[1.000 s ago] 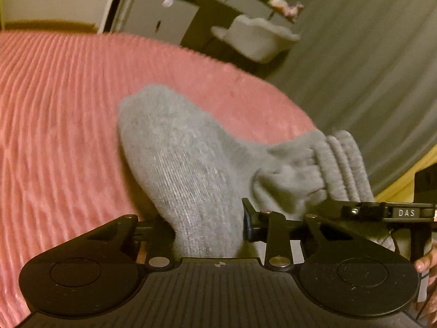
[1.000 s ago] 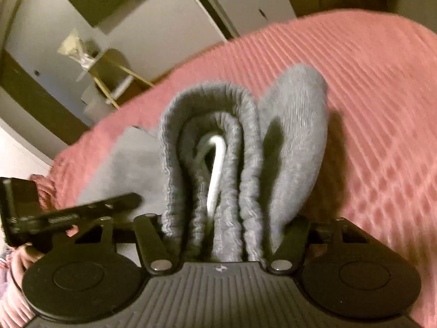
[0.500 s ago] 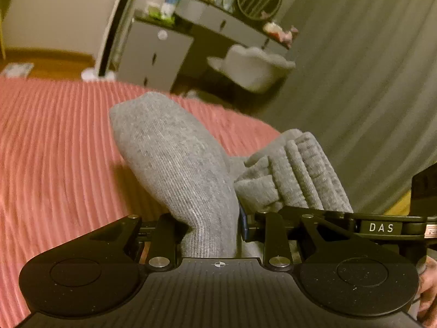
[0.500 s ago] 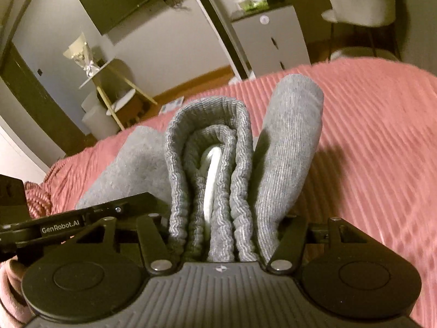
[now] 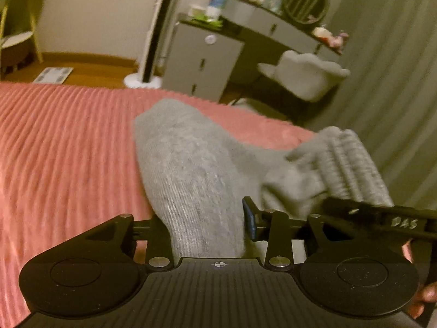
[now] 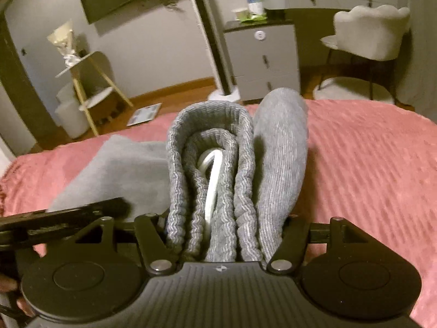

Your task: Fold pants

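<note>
the grey pants (image 5: 191,180) lie bunched on the pink ribbed bedspread (image 5: 62,147), and everything here is placed against that bundle of cloth.

left wrist view: the left gripper (image 5: 204,227) has a thick fold of the pants running up between its fingers. the cloth fills the left side of the gap, while on the right a narrow slit shows between the fabric and the blue pad (image 5: 250,222), so that pad is not pressing on it. the jaws are opening, at a middling width, with the cloth between them. to the right of this fold the ribbed waistband (image 5: 347,164) rises, and across its base lies the black body of the other gripper, marked with white letters. beyond the pants, past the edge of the bedspread, stand a grey drawer unit (image 5: 202,63) and a pale chair (image 5: 306,73).

right wrist view: the right gripper (image 6: 222,235) straddles the waistband (image 6: 210,164), folded on itself in a u, with a white drawstring (image 6: 211,180) tucked in the middle and a smooth leg fold (image 6: 281,158) just to its right. this stack fills the whole gap, both fingers against cloth; the jaws stand fairly wide and are opening. left of the stack a flat part of the pants (image 6: 114,169) rests on the bedspread (image 6: 368,169), and a black bar of the left gripper crosses in front of it.
</note>
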Demonstrator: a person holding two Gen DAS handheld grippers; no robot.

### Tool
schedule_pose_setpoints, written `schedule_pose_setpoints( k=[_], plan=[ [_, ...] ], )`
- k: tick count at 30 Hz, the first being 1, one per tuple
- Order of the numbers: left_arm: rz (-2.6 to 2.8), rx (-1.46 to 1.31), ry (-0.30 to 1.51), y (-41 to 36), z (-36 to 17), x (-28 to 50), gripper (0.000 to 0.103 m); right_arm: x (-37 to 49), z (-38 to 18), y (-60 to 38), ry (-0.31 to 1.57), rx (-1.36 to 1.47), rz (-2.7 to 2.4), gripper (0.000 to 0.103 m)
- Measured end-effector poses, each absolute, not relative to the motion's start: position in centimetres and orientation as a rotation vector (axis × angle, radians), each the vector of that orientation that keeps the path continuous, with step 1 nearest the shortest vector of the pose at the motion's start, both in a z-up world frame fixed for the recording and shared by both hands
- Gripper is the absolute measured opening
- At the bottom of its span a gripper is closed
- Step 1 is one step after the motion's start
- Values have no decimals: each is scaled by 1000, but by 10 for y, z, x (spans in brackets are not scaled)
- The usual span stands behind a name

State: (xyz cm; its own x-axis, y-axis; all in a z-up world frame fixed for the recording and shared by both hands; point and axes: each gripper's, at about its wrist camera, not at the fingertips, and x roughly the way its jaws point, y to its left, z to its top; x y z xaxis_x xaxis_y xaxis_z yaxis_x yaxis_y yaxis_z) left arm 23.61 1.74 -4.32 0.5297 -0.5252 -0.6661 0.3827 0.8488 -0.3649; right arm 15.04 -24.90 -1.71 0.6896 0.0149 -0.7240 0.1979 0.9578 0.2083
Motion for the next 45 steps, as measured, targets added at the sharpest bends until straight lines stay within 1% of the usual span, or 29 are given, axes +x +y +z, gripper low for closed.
schedule_pose_setpoints(
  k=[1,2,3,4,5,6,7,8,9,10,11,13,15,18,22,24,29,33,37,39,42,45],
  plan=[
    [-534,-188,866,21,-47,238,47,151,-19,-253,811,280,-114,67],
    [-514,-194,881,25,-50,240,48,151,-20,-256,817,278,-127,68],
    [-504,-197,894,29,-52,242,51,151,-21,-261,828,274,-142,73],
    [-500,-198,902,32,-54,243,58,150,-22,-266,839,266,-159,76],
    [-481,-193,903,37,-52,242,62,150,-22,-268,847,253,-180,82],
    [-455,-181,891,43,-50,239,73,147,-20,-274,852,237,-214,87],
    [-416,-162,873,49,-45,237,85,141,-16,-278,843,223,-255,90],
    [-366,-151,854,56,-41,234,89,135,-11,-283,816,211,-294,93],
    [-308,-146,833,62,-36,232,90,128,-3,-286,779,194,-360,95],
    [-251,-144,816,71,-31,229,91,119,5,-290,740,182,-435,97],
    [-208,-158,810,79,-27,226,91,110,12,-291,708,195,-472,102],
    [-157,-241,808,94,-21,216,92,90,16,-287,674,279,-413,103],
    [-186,-317,817,102,-19,198,94,82,9,-271,707,283,-334,103],
    [-203,-335,853,103,-23,174,95,82,-7,-241,746,162,-332,103],
    [-223,-277,876,102,-28,148,95,89,-39,-230,831,25,-373,103],
    [-217,-249,876,109,-29,139,95,91,-46,-232,848,-2,-357,103],
    [-170,-203,880,123,-28,114,95,78,-31,-232,810,23,-396,103],
    [-189,-170,911,111,-37,101,95,64,-21,-208,757,25,-323,103],
    [-230,-116,928,91,-41,90,95,64,-41,-198,831,-52,-336,103],
    [-244,-78,926,82,-41,84,95,62,-46,-206,843,-26,-347,103],
    [-218,-38,913,83,-39,79,95,57,-41,-222,847,64,-368,103],
    [-193,-55,930,89,-39,79,95,43,-32,-222,820,-23,-456,103]
  ],
)
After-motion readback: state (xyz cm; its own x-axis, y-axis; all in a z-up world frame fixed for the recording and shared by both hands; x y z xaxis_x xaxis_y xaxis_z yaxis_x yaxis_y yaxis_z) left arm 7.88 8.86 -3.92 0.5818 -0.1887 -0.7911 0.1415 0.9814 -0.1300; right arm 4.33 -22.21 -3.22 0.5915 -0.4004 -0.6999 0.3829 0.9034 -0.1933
